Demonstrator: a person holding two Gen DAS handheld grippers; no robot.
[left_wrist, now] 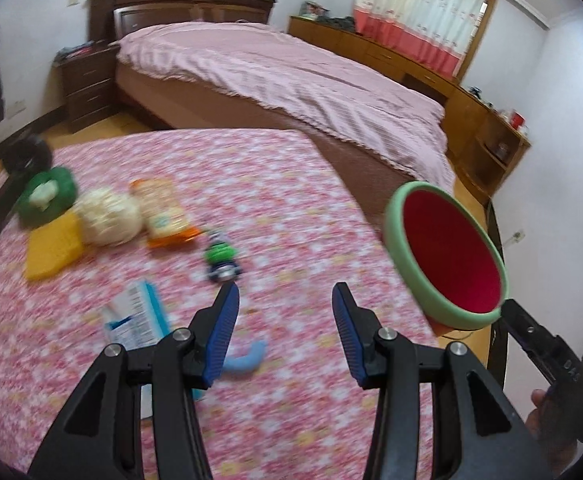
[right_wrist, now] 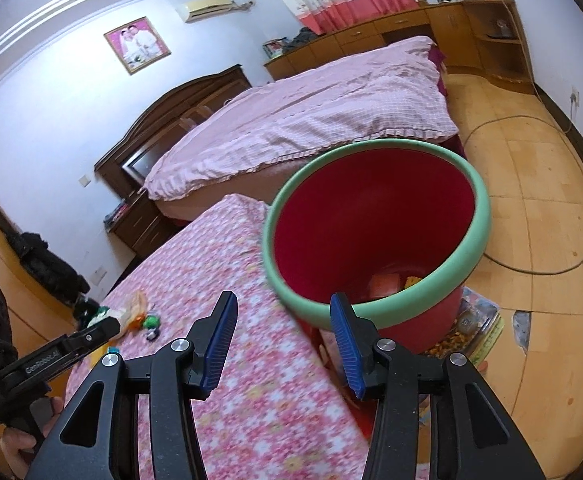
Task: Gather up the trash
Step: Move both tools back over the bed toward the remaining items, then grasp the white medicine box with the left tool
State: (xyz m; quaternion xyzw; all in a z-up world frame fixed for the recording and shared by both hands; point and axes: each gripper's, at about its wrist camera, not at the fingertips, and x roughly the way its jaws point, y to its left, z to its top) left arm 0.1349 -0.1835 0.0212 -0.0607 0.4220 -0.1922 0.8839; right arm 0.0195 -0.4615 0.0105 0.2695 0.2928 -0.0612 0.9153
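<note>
My left gripper (left_wrist: 285,300) is open and empty above the pink floral table (left_wrist: 291,208). Scattered on the table are a blue-white carton (left_wrist: 135,316), a light blue scrap (left_wrist: 247,358), a green and blue toy (left_wrist: 221,260), an orange snack bag (left_wrist: 161,210), a cream crumpled ball (left_wrist: 107,216), a yellow sponge (left_wrist: 53,250) and a green tissue pack (left_wrist: 47,196). A red bin with a green rim (left_wrist: 447,256) stands at the table's right edge. My right gripper (right_wrist: 283,304) is open and empty just before the bin (right_wrist: 375,220), which holds some trash (right_wrist: 387,284).
A large bed with a pink cover (left_wrist: 291,80) stands behind the table. Wooden cabinets (left_wrist: 483,128) line the right wall. A dark nightstand (left_wrist: 87,84) is at the left. A cable (right_wrist: 551,208) lies on the wooden floor. A plastic packet (right_wrist: 471,328) lies under the bin.
</note>
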